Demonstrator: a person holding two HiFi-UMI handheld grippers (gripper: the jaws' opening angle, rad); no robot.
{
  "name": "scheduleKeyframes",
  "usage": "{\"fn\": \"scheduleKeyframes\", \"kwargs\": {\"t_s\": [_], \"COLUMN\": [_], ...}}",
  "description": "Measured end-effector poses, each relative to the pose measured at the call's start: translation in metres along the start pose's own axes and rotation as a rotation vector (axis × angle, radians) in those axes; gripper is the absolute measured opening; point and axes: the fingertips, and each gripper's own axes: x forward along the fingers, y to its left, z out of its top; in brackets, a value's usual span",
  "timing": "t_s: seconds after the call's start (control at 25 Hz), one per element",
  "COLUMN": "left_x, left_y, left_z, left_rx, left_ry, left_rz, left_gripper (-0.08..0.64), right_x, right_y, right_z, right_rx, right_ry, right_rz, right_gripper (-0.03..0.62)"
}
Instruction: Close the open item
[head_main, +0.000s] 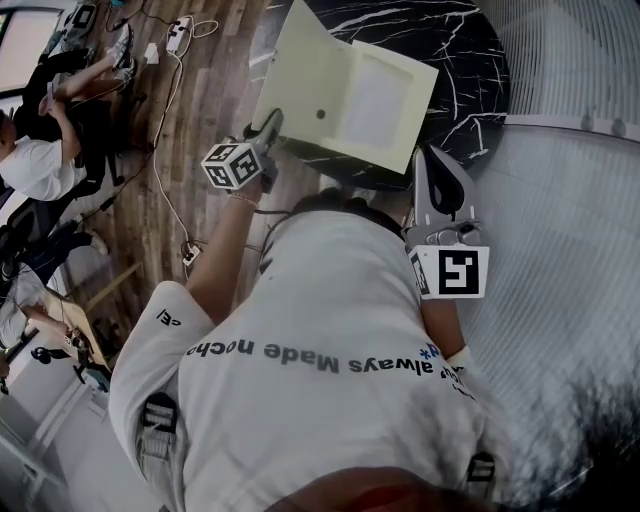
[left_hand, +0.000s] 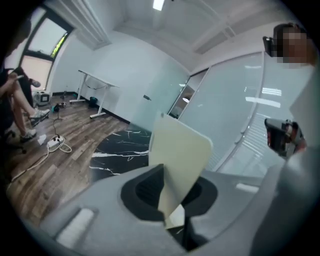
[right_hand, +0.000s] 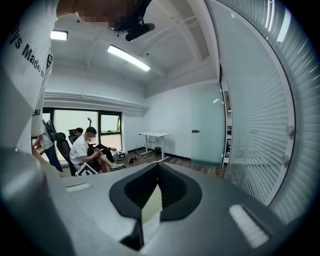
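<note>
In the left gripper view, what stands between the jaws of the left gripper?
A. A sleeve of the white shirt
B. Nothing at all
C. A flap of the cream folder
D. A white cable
C: the jaws of the left gripper are closed on a thin flap of the cream folder, which rises out of them above the black marble table.

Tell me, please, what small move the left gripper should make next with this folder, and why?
Probably swing the left gripper across toward the right gripper, folding the cover over. The left jaws pinch the raised cover, the cream folder lies open on the table, and the right gripper's jaws clamp its other side, so it looks steadied.
</note>
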Motion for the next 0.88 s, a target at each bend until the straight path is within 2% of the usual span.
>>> {"fn": "scheduleKeyframes", "kwargs": {"t_s": [0.2,0.44,0.52,0.72,0.88], "left_x": [0.005,0.026,0.034,0.060,0.079], "left_y": [-0.036,-0.078,-0.092,-0.127,-0.150], "left_z": [-0.003,-0.022,-0.029,-0.062,-0.095], "left_rx": [0.139,0.439,0.512,0.643,0.685], "left_ry": [0.048,0.163,0.197,0.311,0.393], "left_rz": [0.048,0.099,0.097,0.062,0.020], "left_gripper": [0.035,0.042,0.046,0.066,0.074], "right_x": [-0.001,-0.006,-0.008,-0.014,-0.021], "right_y": [0.002,-0.003,-0.003,-0.008,-0.012], "right_z": [0.003,0.001,0.001,-0.003,-0.005], "right_rx": [0.000,0.002,0.004,0.009,0.010], "right_ry": [0.001,0.000,0.002,0.000,0.002], "right_rz": [0.002,-0.008,-0.009,-0.016,-0.032], "right_gripper": [0.002,0.002,0.002,0.002,0.002]}}
